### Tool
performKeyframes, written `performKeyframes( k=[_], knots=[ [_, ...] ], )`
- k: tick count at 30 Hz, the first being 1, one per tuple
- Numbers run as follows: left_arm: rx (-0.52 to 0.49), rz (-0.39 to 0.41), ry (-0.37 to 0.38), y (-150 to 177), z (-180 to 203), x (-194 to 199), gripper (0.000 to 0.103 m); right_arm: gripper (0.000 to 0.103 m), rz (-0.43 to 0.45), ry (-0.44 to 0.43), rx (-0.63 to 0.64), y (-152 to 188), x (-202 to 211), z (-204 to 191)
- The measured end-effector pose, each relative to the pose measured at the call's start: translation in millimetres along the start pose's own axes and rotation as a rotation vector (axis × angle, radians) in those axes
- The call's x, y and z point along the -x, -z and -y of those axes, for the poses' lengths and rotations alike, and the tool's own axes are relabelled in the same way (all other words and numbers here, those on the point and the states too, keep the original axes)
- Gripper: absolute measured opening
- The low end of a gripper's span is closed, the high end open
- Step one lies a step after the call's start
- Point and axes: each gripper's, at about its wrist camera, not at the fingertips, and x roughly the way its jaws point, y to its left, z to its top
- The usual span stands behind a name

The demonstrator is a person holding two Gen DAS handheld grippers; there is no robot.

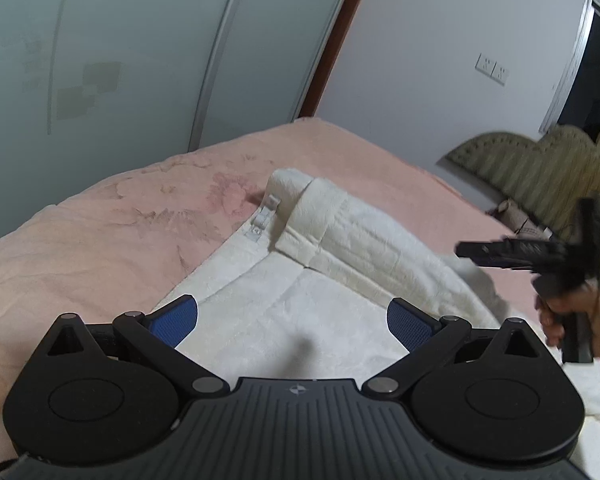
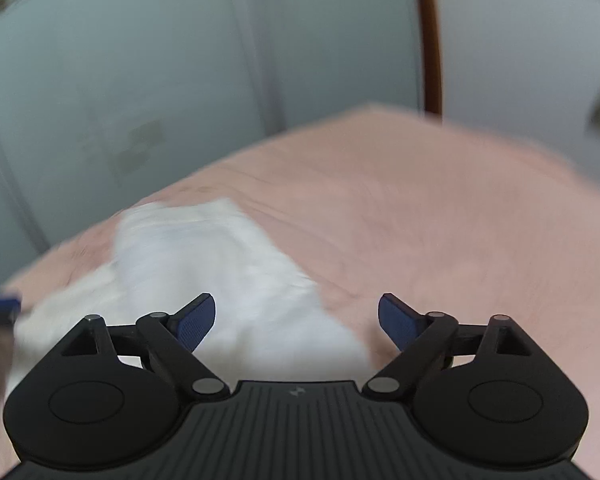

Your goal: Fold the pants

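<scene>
Both jaws stand wide and empty, left gripper (image 1: 292, 320) and right gripper (image 2: 297, 316) above the soft white quilted cotton pants (image 1: 300, 304) on the pink floral bedspread (image 1: 100, 232) (light, limp; best pinched at hems)

No writing can be made out anywhere. The left gripper (image 1: 293, 322) carries only a small four-pointed emblem on its ribbed body, and the right gripper (image 2: 297, 318) has a like mark, no letters. A small white tag (image 1: 256, 233) on the pants (image 1: 300, 300), at their edge nearer the wardrobe, is too small to read.
</scene>
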Motion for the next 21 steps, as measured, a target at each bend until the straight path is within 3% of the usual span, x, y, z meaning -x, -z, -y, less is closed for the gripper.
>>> performKeyframes(
  k=[2,3,4,5,6,9,12,15,19,21],
  knots=[
    [0.001,-0.007,-0.012,-2,-1,-4,0.102,0.084,-0.057,-0.08,-0.094,3,-19,21],
    [0.005,-0.007,-0.012,-3,-2,-6,0.102,0.055,-0.076,-0.124,-0.122,6,-26,25],
    [0.011,-0.006,-0.01,-5,-2,-7,0.102,0.035,-0.1,-0.133,-0.124,5,-36,24],
    [0.018,-0.004,-0.005,-8,-1,-8,0.102,0.019,-0.106,-0.108,-0.086,7,-39,17],
    [0.024,0.0,0.001,-9,-1,-8,0.102,0.013,-0.096,-0.082,-0.017,9,-38,3],
    [0.058,0.026,0.036,-13,-2,-4,0.102,0.009,-0.008,0.018,0.139,16,-9,-41],
    [0.127,0.049,0.099,-14,-7,4,0.102,0.01,0.138,0.169,0.433,40,42,-105],
    [0.209,0.073,0.2,-14,-14,14,0.102,0.01,0.228,0.193,0.642,74,89,-159],
    [0.274,0.058,0.366,-11,-18,19,0.103,0.01,0.217,0.186,0.84,131,109,-216],
    [0.302,0.003,0.395,-7,-21,11,0.103,0.01,0.2,0.192,0.893,156,104,-232]
  ],
)
